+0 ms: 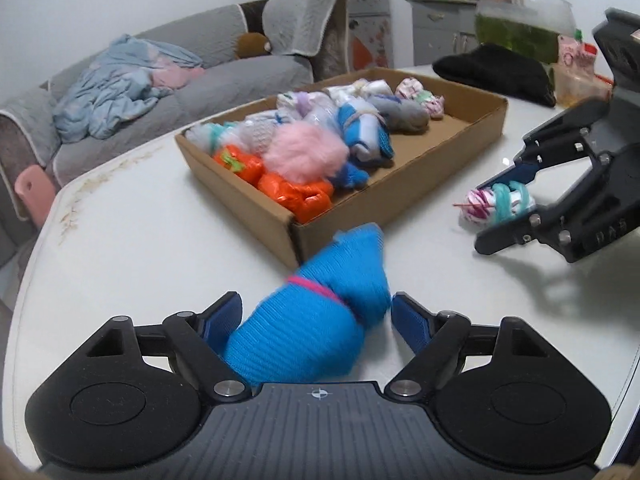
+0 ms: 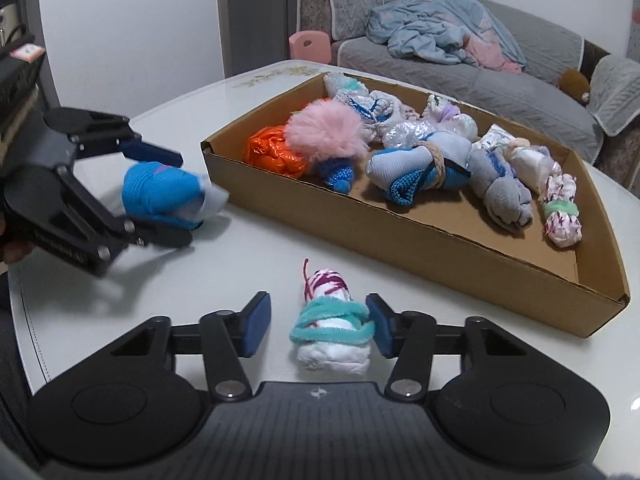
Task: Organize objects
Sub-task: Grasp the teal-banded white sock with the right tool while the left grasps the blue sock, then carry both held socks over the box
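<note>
A bright blue sock bundle with a pink stripe lies on the white table, in front of the cardboard box. My left gripper is open around it, with a gap at the right pad. The right wrist view shows this bundle inside the left gripper. A white bundle tied with a teal band lies between the fingers of my open right gripper. Only the right pad touches the band. The left wrist view has it in the right gripper.
The box holds several rolled socks, a pink fluffy ball and orange bags. A black cloth and a clear tub sit at the table's far side. A grey sofa and a pink chair stand beyond.
</note>
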The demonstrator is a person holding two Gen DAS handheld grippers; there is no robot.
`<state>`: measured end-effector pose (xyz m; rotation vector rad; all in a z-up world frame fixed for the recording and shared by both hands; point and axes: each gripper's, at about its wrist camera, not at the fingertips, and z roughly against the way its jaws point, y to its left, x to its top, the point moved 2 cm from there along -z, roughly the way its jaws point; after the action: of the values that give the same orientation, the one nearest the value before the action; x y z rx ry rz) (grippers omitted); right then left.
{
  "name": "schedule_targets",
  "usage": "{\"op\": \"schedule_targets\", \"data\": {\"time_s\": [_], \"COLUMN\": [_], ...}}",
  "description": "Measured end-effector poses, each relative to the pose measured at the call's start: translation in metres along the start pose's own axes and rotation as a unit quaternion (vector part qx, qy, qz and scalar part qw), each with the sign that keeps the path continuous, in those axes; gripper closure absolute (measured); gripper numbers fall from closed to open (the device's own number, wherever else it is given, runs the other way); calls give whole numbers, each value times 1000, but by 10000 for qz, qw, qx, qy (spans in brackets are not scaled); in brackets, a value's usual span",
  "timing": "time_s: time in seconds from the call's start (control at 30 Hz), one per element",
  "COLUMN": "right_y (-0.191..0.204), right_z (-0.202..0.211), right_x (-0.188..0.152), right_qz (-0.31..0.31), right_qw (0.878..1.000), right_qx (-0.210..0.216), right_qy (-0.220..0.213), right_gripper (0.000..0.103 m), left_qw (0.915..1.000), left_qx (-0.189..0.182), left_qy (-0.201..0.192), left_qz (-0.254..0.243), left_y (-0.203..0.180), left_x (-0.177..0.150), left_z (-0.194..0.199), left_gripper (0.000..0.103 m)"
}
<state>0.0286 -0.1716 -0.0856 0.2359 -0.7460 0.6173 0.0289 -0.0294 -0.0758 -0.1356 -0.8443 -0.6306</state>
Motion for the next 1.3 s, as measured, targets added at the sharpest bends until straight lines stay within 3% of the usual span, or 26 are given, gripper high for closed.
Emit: {"op": "schedule_targets", "data": {"time_s": [0.13,0.43,1.0,1.13,1.3], "right_y": [-4,-12,-63,-87,-120], "right_z": [3,16,72,85,106], "right_x": [-2,-12,-38,-33,-5], "right_qz": [-63,-126,-399,-414,-424], "right_qw": [10000,9999,9990,9986,9969], "right_qx": [10,56,-24,-174,-311], "right_qy": [-8,-33,-213,-275,-585], "right_gripper": [69,74,74,74,74], "left_qw": [9996,9988,9919,9922,9922], "left_qx": [-254,-404,80,170,252], "left_qy": [30,20,310,209,129], "left_qz": [142,289,1231,1216,1213], "left_y": [-8,-45,-44,-36,-22], "left_x": [0,-1,-10,7,54], "left_z": [3,12,57,72,74], "left_gripper": [42,45,46,46,46]}}
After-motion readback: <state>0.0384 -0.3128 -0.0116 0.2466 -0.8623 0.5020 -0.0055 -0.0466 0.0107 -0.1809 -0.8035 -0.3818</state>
